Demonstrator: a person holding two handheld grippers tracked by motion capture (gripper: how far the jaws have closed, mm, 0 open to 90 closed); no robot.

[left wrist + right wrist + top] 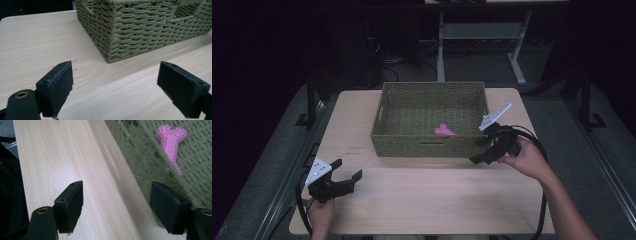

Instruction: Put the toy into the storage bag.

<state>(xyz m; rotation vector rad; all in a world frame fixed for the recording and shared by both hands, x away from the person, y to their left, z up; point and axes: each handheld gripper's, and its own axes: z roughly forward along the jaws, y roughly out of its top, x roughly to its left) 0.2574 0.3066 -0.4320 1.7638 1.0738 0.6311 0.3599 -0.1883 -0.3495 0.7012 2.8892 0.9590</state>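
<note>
A pale wooden table (422, 200) carries a green woven basket (432, 145) at its far middle. Inside the basket, on the floor toward the right side, lies a small pink spiky toy (443, 130) — the right gripper view shows it as a knobbly wide head tapering to a thin tail (171, 142).

The right gripper (479, 159) sits at the basket's near right corner, just outside the wall, jaws spread wide with nothing between them. The left gripper (348, 172) rests low over the bare table at the near left, well apart from the basket, jaws likewise wide and empty.

The toy looks light and rubbery; its soft spikes should give under the pads and offer grip rather than slip, and it seems in no way fragile. The wide head is probably the best place to pinch, across its narrower dimension — the thin tail would likely bend away. The basket wall stands between gripper and toy, so any reach must come from above.
</note>
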